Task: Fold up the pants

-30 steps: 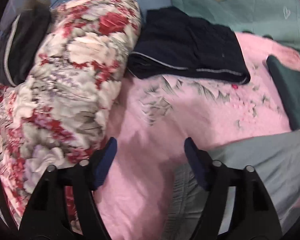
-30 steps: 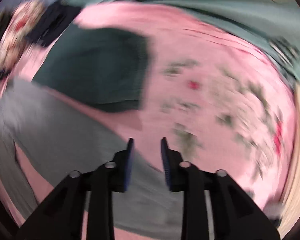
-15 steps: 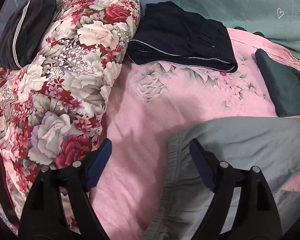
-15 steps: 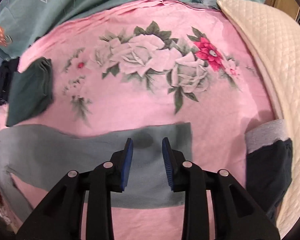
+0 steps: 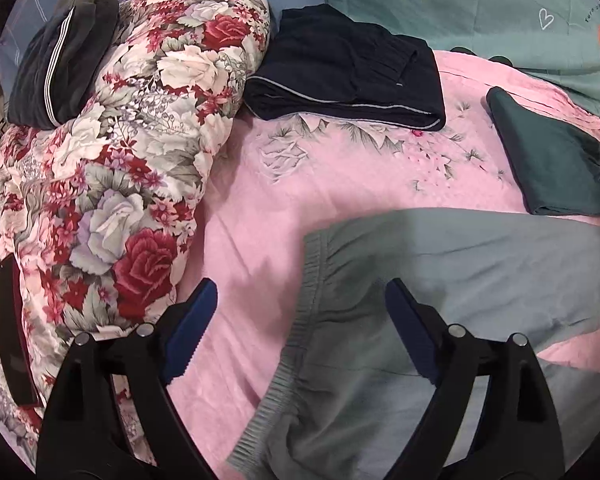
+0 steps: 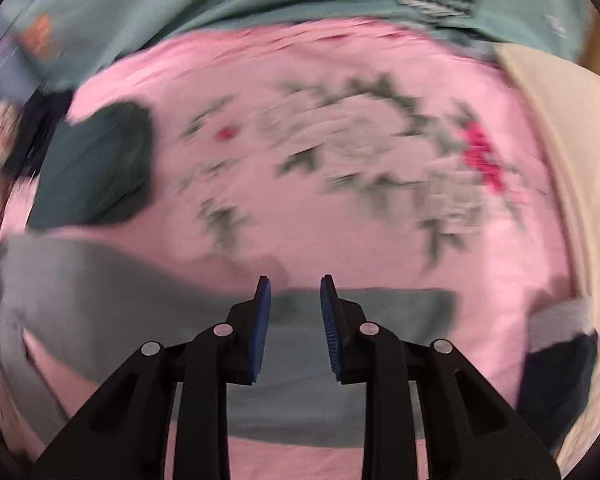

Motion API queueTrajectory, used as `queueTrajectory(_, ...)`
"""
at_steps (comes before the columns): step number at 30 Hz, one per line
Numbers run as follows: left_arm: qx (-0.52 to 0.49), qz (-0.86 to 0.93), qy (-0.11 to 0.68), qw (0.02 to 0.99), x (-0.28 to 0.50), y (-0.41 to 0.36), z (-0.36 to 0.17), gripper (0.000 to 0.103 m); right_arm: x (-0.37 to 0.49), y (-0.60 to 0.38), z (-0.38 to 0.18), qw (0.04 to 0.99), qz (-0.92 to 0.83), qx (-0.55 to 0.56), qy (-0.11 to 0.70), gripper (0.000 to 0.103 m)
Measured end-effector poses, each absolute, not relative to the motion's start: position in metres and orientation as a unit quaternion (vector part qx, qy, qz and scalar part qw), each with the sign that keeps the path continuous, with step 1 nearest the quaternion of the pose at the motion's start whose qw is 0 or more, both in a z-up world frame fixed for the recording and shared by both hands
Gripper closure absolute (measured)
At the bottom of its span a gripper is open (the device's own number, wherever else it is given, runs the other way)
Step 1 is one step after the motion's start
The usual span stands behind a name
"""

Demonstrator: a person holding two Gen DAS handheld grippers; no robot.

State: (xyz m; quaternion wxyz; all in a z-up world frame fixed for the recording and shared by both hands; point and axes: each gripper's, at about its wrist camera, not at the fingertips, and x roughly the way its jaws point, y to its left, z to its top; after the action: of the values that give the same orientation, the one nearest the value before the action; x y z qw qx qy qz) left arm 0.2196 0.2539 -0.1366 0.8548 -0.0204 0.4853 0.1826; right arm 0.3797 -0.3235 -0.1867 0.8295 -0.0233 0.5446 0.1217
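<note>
Only tiny, unreadable writing shows on the teal sheet (image 5: 500, 8). Grey pants (image 5: 440, 280) lie flat across the pink bed's (image 5: 340, 184) near edge. Left gripper (image 5: 300, 320) is opening wide over their waistband, gripping nothing; right gripper (image 6: 293, 312) is closing, still gapped, above a leg.

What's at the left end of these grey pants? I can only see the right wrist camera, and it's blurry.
Observer: The left wrist view shows the elastic waistband of the grey pants, lying on the pink sheet.
Operator: Is the other gripper holding it?
Observer: No. The left gripper is above the waistband with its jaws opening; the pads are not pressing on the cloth.
Operator: Anything else over there?
Observer: A dark garment with white stripes sits on top of a flowered quilt, at the left of that view.
</note>
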Motion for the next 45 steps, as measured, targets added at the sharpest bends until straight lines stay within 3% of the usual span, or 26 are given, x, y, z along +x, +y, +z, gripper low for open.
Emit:
queueTrajectory(5, -0.024, 0.181, 0.483, 0.856, 0.214, 0.242, -0.131, 0.015, 0.382, -0.305, -0.203, 0.810, 0.132, -0.115, 0.559, 0.075)
queueTrajectory(7, -0.019, 0.182, 0.486, 0.855, 0.211, 0.237, -0.132, 0.015, 0.386, -0.301, -0.203, 0.803, 0.139, -0.145, 0.562, 0.059)
queueTrajectory(10, -0.015, 0.186, 0.488, 0.853, 0.207, 0.232, -0.130, 0.015, 0.390, -0.293, -0.205, 0.788, 0.158, -0.223, 0.552, 0.054)
queueTrajectory(11, -0.016, 0.187, 0.486, 0.854, 0.205, 0.231, -0.128, 0.015, 0.393, -0.292, -0.206, 0.781, 0.168, -0.218, 0.561, 0.057)
queueTrajectory(13, -0.017, 0.192, 0.483, 0.854, 0.201, 0.228, -0.125, 0.015, 0.398, -0.295, -0.206, 0.768, 0.196, -0.189, 0.579, 0.092)
queueTrajectory(15, -0.018, 0.195, 0.481, 0.855, 0.198, 0.227, -0.122, 0.015, 0.396, -0.296, -0.202, 0.766, 0.194, -0.209, 0.576, 0.098)
queueTrajectory(19, -0.018, 0.201, 0.476, 0.856, 0.196, 0.227, -0.116, 0.014, 0.398, -0.310, -0.187, 0.805, 0.158, -0.188, 0.540, 0.100)
queueTrajectory(20, -0.017, 0.201, 0.476, 0.856, 0.196, 0.228, -0.115, 0.013, 0.399, -0.317, -0.186, 0.818, 0.129, -0.179, 0.531, 0.099)
queueTrajectory(22, -0.009, 0.202, 0.476, 0.856, 0.198, 0.231, -0.114, 0.013, 0.407, -0.316, -0.195, 0.808, 0.114, -0.174, 0.551, 0.085)
queueTrajectory(23, -0.002, 0.199, 0.476, 0.856, 0.201, 0.236, -0.112, 0.013, 0.407, -0.316, -0.195, 0.800, 0.115, -0.175, 0.562, 0.085)
queueTrajectory(24, 0.001, 0.193, 0.474, 0.859, 0.204, 0.241, -0.110, 0.013, 0.405, -0.313, -0.190, 0.805, 0.116, -0.179, 0.554, 0.084)
queueTrajectory(28, 0.003, 0.106, 0.497, 0.861, 0.232, 0.263, -0.114, 0.013, 0.383, -0.270, -0.146, 0.822, 0.208, -0.163, 0.505, 0.065)
queueTrajectory(34, 0.045, -0.021, 0.553, 0.832, 0.290, 0.273, -0.147, 0.013, 0.368, -0.146, -0.122, 0.788, 0.335, -0.196, 0.478, 0.059)
queueTrajectory(45, 0.091, -0.113, 0.585, 0.798, 0.322, 0.280, -0.193, 0.015, 0.390, -0.027, -0.187, 0.709, 0.354, -0.287, 0.537, 0.059)
